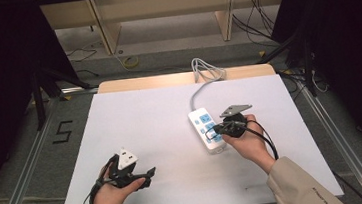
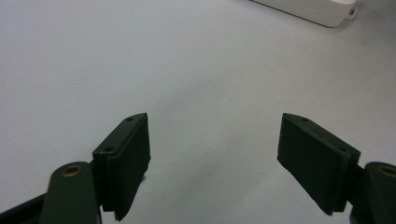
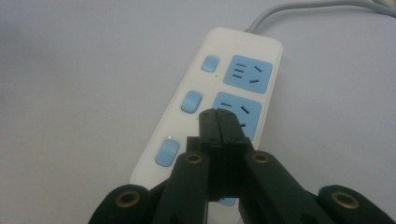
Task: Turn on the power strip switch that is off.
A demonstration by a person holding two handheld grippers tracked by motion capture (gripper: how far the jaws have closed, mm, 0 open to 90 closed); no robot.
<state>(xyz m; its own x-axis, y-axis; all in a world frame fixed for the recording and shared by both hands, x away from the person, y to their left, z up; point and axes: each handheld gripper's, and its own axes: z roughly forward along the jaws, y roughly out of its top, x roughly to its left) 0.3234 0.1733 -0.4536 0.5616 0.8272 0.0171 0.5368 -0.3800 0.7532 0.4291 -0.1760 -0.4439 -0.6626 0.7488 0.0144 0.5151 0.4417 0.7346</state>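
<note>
We work at one white rectangular bench top (image 1: 137, 136) that carries everything. On its right half, nearer the front edge than the back, lies one white plastic power strip (image 3: 210, 93) with three blue sockets and three blue rocker switches beside them; its grey cable (image 1: 202, 77) runs off over the back edge in a loop.

Our right gripper (image 3: 219, 122) hangs just above the strip's middle socket with its black jaws pressed flat together, holding nothing. The closed tips point down at the strip, near the middle switch (image 3: 191, 101); whether they touch the plastic we cannot tell. We judge the move in hand to be a press on one of the switches with the closed tips.

Our left gripper (image 2: 215, 154) rests near the front-left corner of the bench, well apart from the strip, jaws spread wide and empty over bare white surface. A small white block (image 1: 126, 158) sits on top of it in the high view.

What could go wrong: the tips sit closer to the socket face than to the switch, so a push from here may land on the socket and do nothing. A slanted push could also slide the light strip across the smooth bench, since nothing steadies it and the left gripper is too far away to hold it.

Count: one bench, one strip, three sockets, three switches, two grippers.
</note>
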